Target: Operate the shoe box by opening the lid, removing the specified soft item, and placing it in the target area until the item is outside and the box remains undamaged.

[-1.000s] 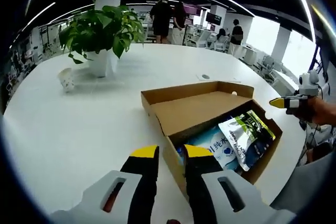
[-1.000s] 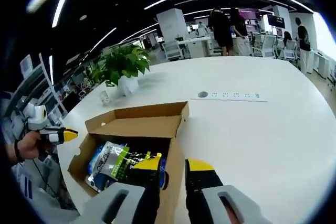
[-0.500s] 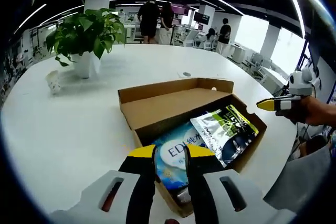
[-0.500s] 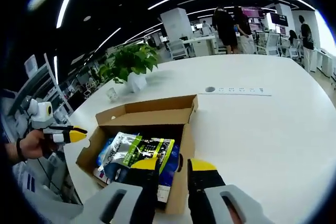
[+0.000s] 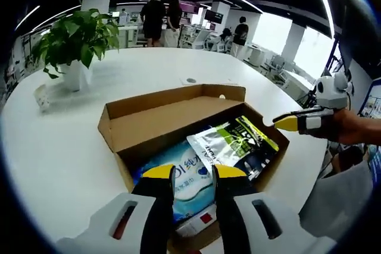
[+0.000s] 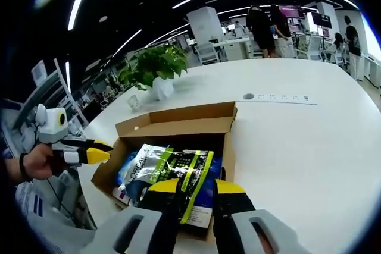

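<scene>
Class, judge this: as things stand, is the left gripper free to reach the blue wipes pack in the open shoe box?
Probably yes. The lid is folded back, and the left gripper hovers over the blue wipes pack, whose near part lies uncovered beside the green-and-black pouch.

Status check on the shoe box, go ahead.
Both grippers empty, jaws apart, above shoe box. Lid open. Green-black pouch and blue pack inside. Nothing in the way.

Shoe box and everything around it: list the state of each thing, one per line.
Shoe box: open, lid folded back, on the white table.
Green-and-black pouch: inside the box, on top.
Blue wipes pack: inside, partly under the pouch.
Left tongs: open, over the box.
Right tongs: open, over the box.
Potted plant: upright.
</scene>
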The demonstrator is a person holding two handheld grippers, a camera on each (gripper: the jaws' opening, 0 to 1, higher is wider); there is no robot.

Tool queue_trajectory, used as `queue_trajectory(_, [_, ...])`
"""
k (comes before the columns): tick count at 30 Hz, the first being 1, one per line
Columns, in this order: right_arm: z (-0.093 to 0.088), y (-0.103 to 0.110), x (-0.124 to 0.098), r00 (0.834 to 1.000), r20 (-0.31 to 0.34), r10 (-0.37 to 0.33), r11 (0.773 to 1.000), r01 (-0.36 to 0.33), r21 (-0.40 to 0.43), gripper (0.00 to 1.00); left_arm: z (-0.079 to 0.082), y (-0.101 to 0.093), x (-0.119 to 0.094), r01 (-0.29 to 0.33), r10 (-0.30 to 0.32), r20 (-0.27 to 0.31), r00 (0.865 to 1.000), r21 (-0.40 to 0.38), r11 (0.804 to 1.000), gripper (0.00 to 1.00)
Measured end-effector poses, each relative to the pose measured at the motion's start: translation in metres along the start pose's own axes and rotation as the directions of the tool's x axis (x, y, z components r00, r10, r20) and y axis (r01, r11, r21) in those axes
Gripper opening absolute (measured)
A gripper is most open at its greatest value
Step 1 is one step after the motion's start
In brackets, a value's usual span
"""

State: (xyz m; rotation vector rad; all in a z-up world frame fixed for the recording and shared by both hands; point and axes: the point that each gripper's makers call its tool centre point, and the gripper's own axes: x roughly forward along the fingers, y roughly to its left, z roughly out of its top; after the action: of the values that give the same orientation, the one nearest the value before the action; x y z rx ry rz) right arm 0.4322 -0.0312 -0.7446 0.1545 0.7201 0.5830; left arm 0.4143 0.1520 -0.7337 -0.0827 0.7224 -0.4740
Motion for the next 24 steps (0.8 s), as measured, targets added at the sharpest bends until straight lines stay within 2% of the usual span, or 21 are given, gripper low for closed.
queue_trajectory(8, [-0.004,0.010,0.005,1.000,-0.015,0.005,1.000,-0.005,-0.016,0.18,-0.012,-0.010,0.013,0.019,-0.019,-0.047,0.999,0.000,1.000,0.27])
queue_trajectory(13, [-0.011,0.014,0.009,0.999,-0.038,-0.008,0.999,0.007,-0.042,0.24,-0.022,-0.015,0.022,0.035,-0.037,-0.072,0.997,-0.029,0.999,0.27])
queue_trajectory(21, [-0.015,0.013,0.014,0.998,-0.060,-0.013,0.998,0.009,-0.061,0.26,-0.032,-0.023,0.030,0.061,-0.066,-0.106,0.992,-0.049,0.997,0.26])
queue_trajectory(24, [-0.017,0.012,0.013,0.997,-0.068,-0.018,0.998,0.013,-0.063,0.27,-0.038,-0.026,0.032,0.084,-0.098,-0.123,0.988,-0.113,0.990,0.26])
